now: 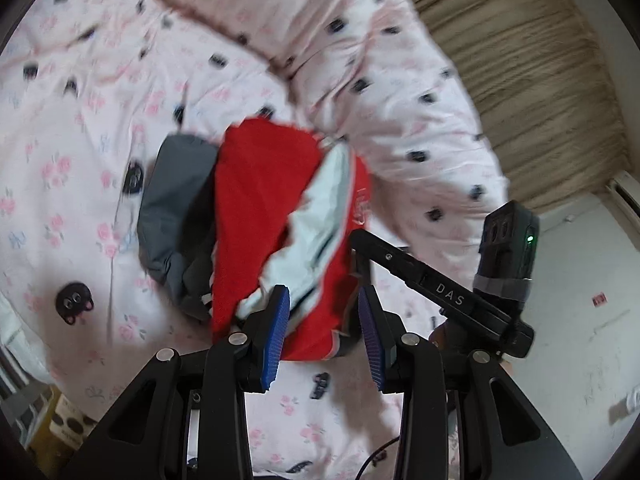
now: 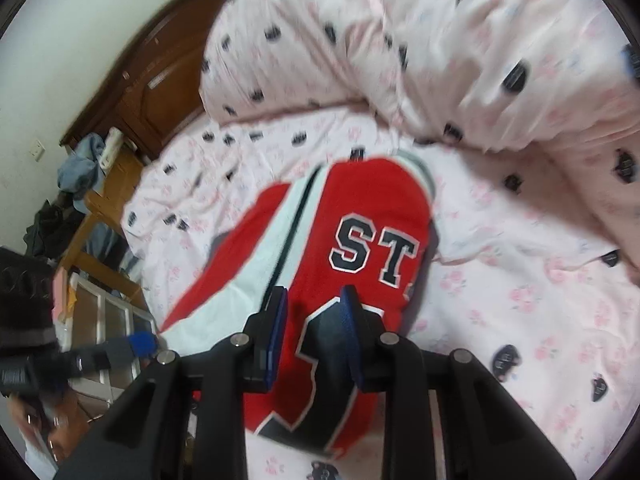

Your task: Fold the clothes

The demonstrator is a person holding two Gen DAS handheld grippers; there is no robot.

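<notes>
Red jersey (image 1: 264,200), with white panels and dark trim, lies bunched at the centre of the left wrist view on a bed (image 1: 80,128) covered by a pink floral sheet printed with small dark animal faces. A grey garment (image 1: 176,208) lies just beside the jersey on its left in that view, partly under it. A rolled quilt (image 1: 360,40) of the same print crosses the upper part of the frame. Beyond it, at upper right, is a beige ribbed surface (image 1: 532,80).

Left gripper (image 1: 324,312), lower centre of its own view, has its blue pads set a moderate way apart, with jersey fabric lying between them; whether the pads press the cloth cannot be told through the blur. The black body of the other gripper, marked "DAS", crosses the right side of this view.

In the right wrist view the jersey (image 2: 360,208) fills the centre, showing the dark letters "ST" outlined in white, and a large dark numeral below. Right gripper (image 2: 316,320), lower centre, stands with its pads narrowly apart over the red cloth and the numeral. The fabric runs between them, and a firm grip cannot be confirmed.

A brown wooden headboard (image 2: 160,76) occupies the upper left of this view, and a wooden stand (image 2: 116,184) with clothing heaped on it sits at the left edge.
</notes>
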